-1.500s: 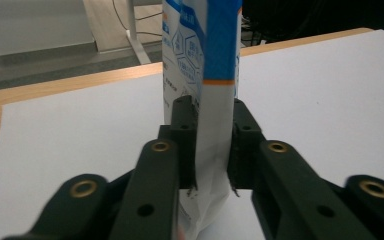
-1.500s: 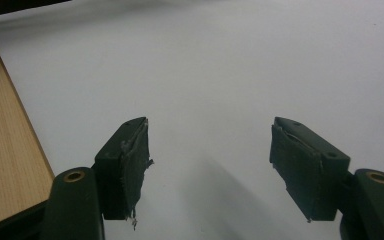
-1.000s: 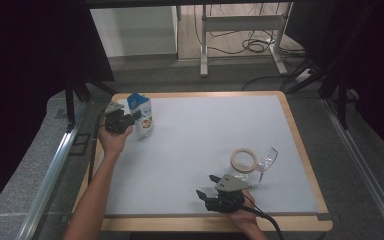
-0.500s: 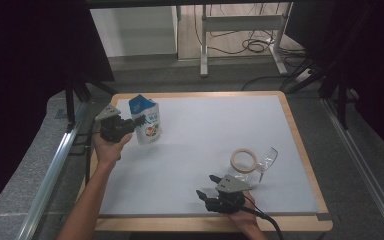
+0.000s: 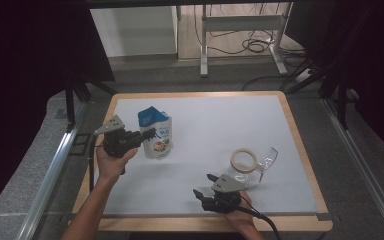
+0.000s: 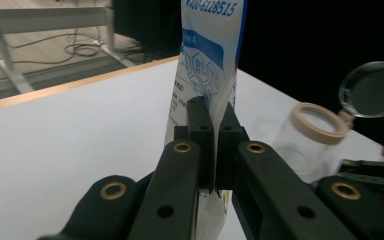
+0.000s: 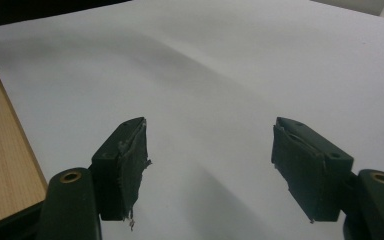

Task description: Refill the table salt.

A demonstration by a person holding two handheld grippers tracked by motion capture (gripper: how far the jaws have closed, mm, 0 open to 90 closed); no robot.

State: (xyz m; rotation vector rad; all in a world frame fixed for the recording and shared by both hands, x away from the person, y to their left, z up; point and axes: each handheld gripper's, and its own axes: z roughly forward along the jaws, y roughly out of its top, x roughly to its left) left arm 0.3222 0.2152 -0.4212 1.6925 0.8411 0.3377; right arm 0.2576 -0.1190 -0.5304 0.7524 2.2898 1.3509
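— Since a second ago the left gripper has carried the pouch away from the table's far left corner and toward the middle; the right side has not changed.

— Where does the pouch sit now?

— Left of centre on the white table sheet, upright, with its blue top edge uppermost. From the high view I cannot tell whether its bottom touches the sheet or hangs just above it.

— And the tongs on it?

— Pressed together on the pouch. In the left gripper view both black jaws close on the pouch's side edge, with the printed face rising above them. The person's left hand holds the tool from below, its grey plate pointing to the table's left.

— Moving right, what comes next?

— A clear jar lying on its side with a tan ring at its mouth, and a clear round lid touching it on the right. The left gripper view shows the same jar past the pouch.

— And the right gripper?

— Near the front edge, just in front of the jar but apart from it, the right gripper rests low over the sheet, pointing left. Its jaws are spread wide in the right gripper view, with bare white sheet between them and the wooden table border at the left.
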